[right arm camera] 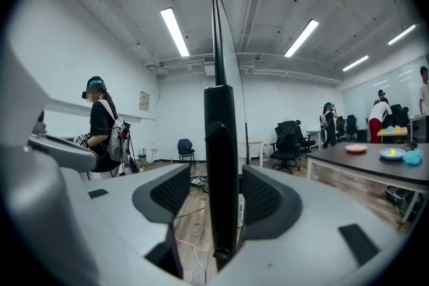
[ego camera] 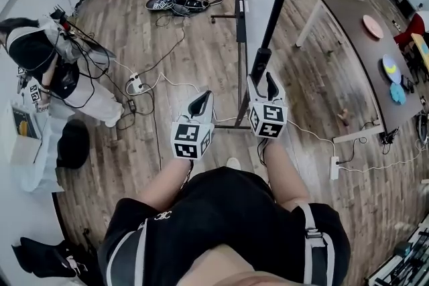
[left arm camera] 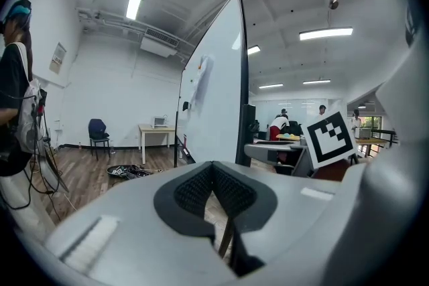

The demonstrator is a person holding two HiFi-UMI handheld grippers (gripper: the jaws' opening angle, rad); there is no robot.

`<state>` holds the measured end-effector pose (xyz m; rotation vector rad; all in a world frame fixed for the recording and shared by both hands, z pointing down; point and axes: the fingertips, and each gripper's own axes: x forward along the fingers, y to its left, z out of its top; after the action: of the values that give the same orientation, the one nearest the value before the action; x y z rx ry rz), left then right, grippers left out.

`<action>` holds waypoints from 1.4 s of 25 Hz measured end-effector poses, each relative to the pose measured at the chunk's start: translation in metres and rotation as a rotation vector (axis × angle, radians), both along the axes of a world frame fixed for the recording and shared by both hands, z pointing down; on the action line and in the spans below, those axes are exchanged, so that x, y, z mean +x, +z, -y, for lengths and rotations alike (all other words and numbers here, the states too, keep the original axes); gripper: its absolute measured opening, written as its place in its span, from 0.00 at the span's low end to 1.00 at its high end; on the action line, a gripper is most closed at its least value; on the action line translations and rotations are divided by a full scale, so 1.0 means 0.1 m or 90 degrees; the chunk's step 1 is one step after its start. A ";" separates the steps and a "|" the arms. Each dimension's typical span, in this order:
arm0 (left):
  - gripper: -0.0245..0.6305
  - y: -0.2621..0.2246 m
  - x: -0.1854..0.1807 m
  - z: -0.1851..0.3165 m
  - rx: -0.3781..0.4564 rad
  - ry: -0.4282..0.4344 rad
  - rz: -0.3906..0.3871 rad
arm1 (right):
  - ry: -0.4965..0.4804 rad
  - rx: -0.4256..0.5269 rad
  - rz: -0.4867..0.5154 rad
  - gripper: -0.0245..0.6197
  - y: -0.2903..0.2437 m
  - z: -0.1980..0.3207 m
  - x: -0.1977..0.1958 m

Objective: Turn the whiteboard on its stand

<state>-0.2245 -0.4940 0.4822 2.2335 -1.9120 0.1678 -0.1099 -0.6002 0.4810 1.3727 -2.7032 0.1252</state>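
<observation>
Right gripper view is showing the right gripper [right arm camera: 216,185] standing with its jaws wide apart around the black side edge of the whiteboard [right arm camera: 220,137], the pads not pressing on it. The whiteboard is standing upright on its stand [ego camera: 239,43] on the wood floor [ego camera: 188,63], edge-on ahead of the person. The left gripper [left arm camera: 213,174] is hovering near it, jaws together and empty.
</observation>
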 end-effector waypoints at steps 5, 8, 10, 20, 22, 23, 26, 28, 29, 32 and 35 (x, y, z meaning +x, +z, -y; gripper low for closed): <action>0.05 0.01 -0.06 0.00 -0.005 -0.011 0.001 | 0.008 -0.016 -0.026 0.39 0.09 0.22 -0.08; 0.05 0.03 -0.10 -0.01 -0.006 -0.015 0.001 | 0.008 -0.025 -0.043 0.39 0.13 0.34 -0.12; 0.05 0.05 -0.14 -0.03 -0.009 -0.020 0.000 | 0.005 -0.027 -0.050 0.37 0.15 0.37 -0.15; 0.05 0.10 -0.07 -0.05 -0.018 -0.003 -0.009 | 0.004 -0.021 -0.050 0.34 0.15 0.34 -0.16; 0.05 0.11 -0.03 -0.06 -0.018 0.004 -0.010 | 0.005 -0.022 -0.052 0.34 0.15 0.31 -0.14; 0.05 0.12 0.00 -0.06 -0.017 0.007 -0.010 | 0.005 -0.023 -0.053 0.34 0.15 0.29 -0.13; 0.05 0.10 0.04 -0.08 -0.013 0.016 -0.011 | 0.008 -0.022 -0.053 0.34 0.14 0.22 -0.08; 0.05 0.10 0.07 -0.10 -0.012 0.021 -0.012 | 0.008 -0.021 -0.053 0.34 0.14 0.16 -0.04; 0.05 0.10 0.09 -0.12 -0.012 0.023 -0.012 | 0.007 -0.021 -0.053 0.34 0.14 0.13 -0.02; 0.05 0.12 0.15 -0.16 -0.012 0.032 -0.012 | 0.007 -0.020 -0.051 0.34 0.15 0.03 0.05; 0.05 0.12 0.21 -0.22 -0.009 0.044 -0.013 | 0.010 -0.015 -0.047 0.34 0.16 -0.07 0.11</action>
<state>-0.2034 -0.4723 0.4944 2.2851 -1.8193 0.1680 -0.0989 -0.5927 0.4968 1.3646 -2.6219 0.1057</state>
